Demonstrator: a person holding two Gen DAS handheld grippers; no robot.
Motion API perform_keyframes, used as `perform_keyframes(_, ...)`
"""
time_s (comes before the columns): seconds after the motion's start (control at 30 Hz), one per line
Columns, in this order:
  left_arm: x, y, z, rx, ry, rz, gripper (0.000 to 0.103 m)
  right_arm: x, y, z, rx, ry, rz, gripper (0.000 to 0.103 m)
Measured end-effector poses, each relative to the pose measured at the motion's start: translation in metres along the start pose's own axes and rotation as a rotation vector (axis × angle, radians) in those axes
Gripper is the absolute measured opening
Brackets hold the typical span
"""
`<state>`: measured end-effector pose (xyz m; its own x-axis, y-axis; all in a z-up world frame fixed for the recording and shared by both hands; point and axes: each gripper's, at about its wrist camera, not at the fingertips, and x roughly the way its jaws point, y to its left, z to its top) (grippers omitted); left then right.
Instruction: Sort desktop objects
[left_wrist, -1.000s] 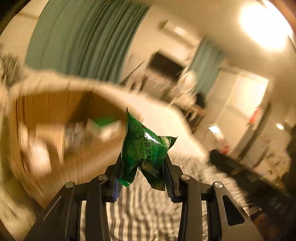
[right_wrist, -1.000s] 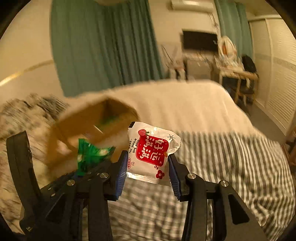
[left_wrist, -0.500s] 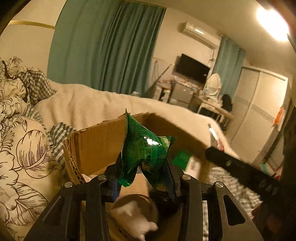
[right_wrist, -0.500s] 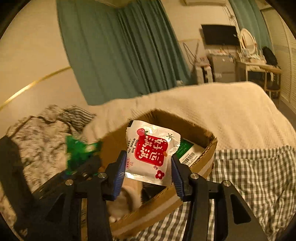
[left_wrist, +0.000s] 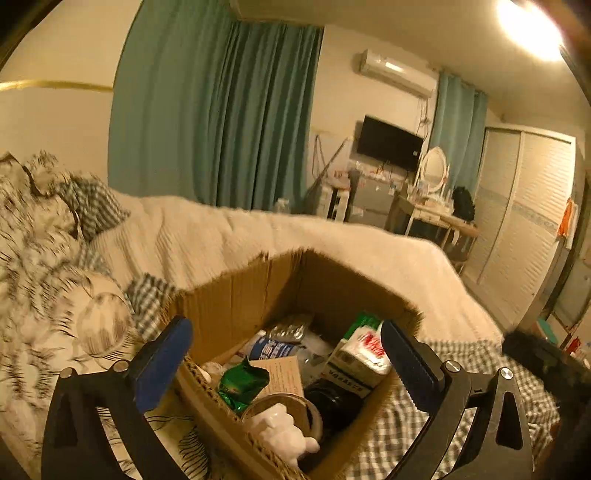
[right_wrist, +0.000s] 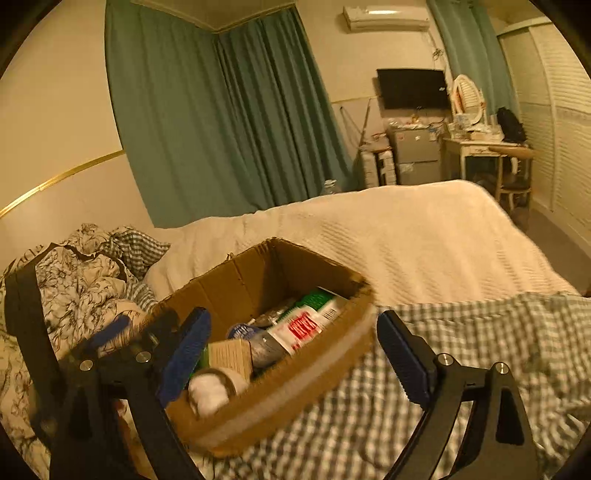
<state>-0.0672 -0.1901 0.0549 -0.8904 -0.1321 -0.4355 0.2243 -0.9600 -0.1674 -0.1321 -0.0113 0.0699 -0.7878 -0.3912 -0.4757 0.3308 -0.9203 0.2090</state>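
Bedding holds cardboard box (left_wrist: 236, 295); green packet (left_wrist: 242, 384) stands corner-up inside.

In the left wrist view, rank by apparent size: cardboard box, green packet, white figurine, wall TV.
1. cardboard box
2. wall TV, though far off
3-4. green packet and white figurine look alike; unranked.

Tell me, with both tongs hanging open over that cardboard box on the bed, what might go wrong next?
The left tongs and right tongs are opening with nothing between them, close together above the cardboard box, so they could knock each other. The box sits on soft bedding, and a bump to its rim might tip it. It already looks full: the green packet lies on top near the wall and could slide out.
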Motion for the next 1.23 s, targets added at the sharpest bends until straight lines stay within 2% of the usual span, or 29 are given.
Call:
perform_keyframes(0.17, -0.042, -0.01, 0.001, 0.044, -0.014, -0.049, 0.103, -0.053, -0.009, -0.016, -0.055, 0.009, -0.141, 0.1)
perform_keyframes(0.27, -0.048, -0.016, -0.012, 0.038, 0.002, -0.025, 0.103, -0.07, -0.02, -0.032, -0.04, -0.012, -0.22, 0.103)
perform_keyframes(0.4, -0.038, -0.022, -0.041, 0.029, -0.023, 0.015, 0.103, -0.064, -0.032, -0.056, -0.015, -0.005, -0.273, 0.103)
perform_keyframes(0.53, -0.008, -0.028, -0.063, 0.021, 0.085, -0.061, 0.103, -0.043, -0.049, -0.078, 0.013, 0.027, -0.324, 0.103)
perform_keyframes(0.67, 0.018, -0.03, -0.072, -0.011, 0.13, -0.064, 0.103, -0.024, -0.064, -0.078, 0.048, 0.048, -0.324, 0.103)
perform_keyframes(0.73, 0.02, -0.036, -0.074, 0.035, 0.088, -0.017, 0.103, -0.015, -0.066, -0.074, 0.044, 0.047, -0.324, 0.103)
perform_keyframes(0.8, 0.025, -0.04, -0.074, 0.059, 0.085, -0.008, 0.103, -0.007, -0.065, -0.073, 0.022, 0.049, -0.329, 0.103)
perform_keyframes(1.1, 0.025, -0.039, -0.072, 0.04, 0.077, 0.019, 0.103, 0.004, -0.061, -0.074, 0.028, 0.039, -0.305, 0.103)
perform_keyframes(1.23, 0.015, -0.04, -0.07, 0.026, 0.072, -0.06, 0.103, -0.004, -0.058, -0.077, 0.03, 0.045, -0.291, 0.103)
